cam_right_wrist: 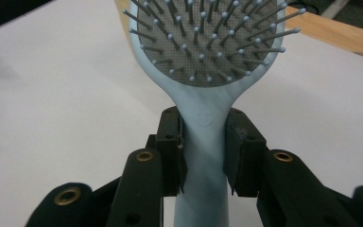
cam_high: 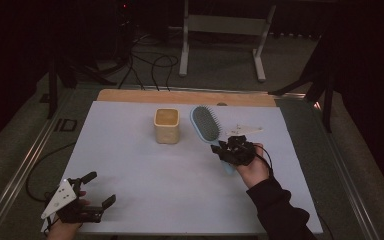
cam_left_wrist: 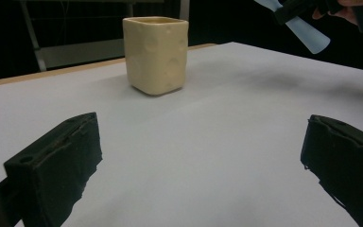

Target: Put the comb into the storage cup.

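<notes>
A light blue hairbrush (cam_high: 206,125) with a grey bristle pad lies at the middle right of the white table, bristles up. My right gripper (cam_high: 221,150) is shut on its handle; in the right gripper view the two jaws clamp the hairbrush (cam_right_wrist: 203,127) just below the head. A cream square cup (cam_high: 166,125) stands upright left of the brush. My left gripper (cam_high: 101,188) is open near the front left corner, nothing between its jaws. In the left gripper view the cup (cam_left_wrist: 156,54) stands ahead, with the brush handle (cam_left_wrist: 307,38) at top right.
The white sheet (cam_high: 145,170) covers the table; a wooden strip (cam_high: 180,96) shows along its far edge. Beyond it stand a white frame stand (cam_high: 225,30) and cables on the floor. Dark tripod legs (cam_high: 325,85) stand at the right.
</notes>
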### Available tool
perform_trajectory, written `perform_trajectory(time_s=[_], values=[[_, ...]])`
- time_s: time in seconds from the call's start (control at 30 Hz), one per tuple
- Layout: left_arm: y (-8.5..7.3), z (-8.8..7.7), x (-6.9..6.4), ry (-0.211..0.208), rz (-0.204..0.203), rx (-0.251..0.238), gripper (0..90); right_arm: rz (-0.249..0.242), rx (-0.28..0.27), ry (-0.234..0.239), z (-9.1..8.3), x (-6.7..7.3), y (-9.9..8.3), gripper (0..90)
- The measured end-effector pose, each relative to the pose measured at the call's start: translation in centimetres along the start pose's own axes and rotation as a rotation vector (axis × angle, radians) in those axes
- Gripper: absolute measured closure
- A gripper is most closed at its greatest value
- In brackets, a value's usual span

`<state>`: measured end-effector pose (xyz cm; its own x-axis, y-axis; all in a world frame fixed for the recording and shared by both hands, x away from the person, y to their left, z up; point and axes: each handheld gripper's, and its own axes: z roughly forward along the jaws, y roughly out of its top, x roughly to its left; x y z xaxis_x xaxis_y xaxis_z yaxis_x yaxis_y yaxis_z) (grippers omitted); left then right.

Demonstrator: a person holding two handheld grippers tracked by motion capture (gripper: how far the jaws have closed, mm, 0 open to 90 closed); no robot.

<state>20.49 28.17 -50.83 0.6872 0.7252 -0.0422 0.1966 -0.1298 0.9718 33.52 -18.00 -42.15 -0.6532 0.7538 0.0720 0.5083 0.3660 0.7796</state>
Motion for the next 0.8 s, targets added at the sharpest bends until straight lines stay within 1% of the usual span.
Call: perform_trajectory(time_s=[0.2, 0.27, 0.33, 0.5, 0.7, 0.73, 0.77, 0.8], values=[[0.0, 0.0, 0.0, 0.001, -0.001, 0.000, 0.0, 0.002, -0.039, 0.016, 0.6, 0.5, 0.9, 70.3], [0.0, 0.0, 0.0, 0.001, 0.001, 0.001, 0.0, -0.004, -0.054, 0.028, 0.7, 0.6, 1.2, 70.3], [0.0, 0.0, 0.0, 0.000, 0.000, 0.002, 0.0, -0.003, -0.069, 0.030, 0.8, 0.8, 1.5, 70.4], [0.0, 0.0, 0.0, 0.000, 0.001, 0.002, 0.0, 0.006, -0.101, 0.051, 1.3, 0.9, 2.1, 70.3], [0.0, 0.0, 0.2, 0.001, -0.016, 0.003, 0.0, -0.006, -0.135, 0.061, 1.8, 1.3, 2.9, 70.3], [0.0, 0.0, 0.2, 0.004, -0.014, 0.003, 0.0, -0.006, -0.146, 0.059, 1.9, 1.4, 3.0, 70.3], [0.0, 0.0, 0.2, 0.006, -0.013, 0.003, 0.0, -0.005, -0.142, 0.065, 2.0, 1.4, 3.2, 70.3], [0.0, 0.0, 0.2, 0.006, -0.014, 0.002, 0.0, -0.008, -0.145, 0.059, 2.1, 1.4, 3.3, 70.3]])
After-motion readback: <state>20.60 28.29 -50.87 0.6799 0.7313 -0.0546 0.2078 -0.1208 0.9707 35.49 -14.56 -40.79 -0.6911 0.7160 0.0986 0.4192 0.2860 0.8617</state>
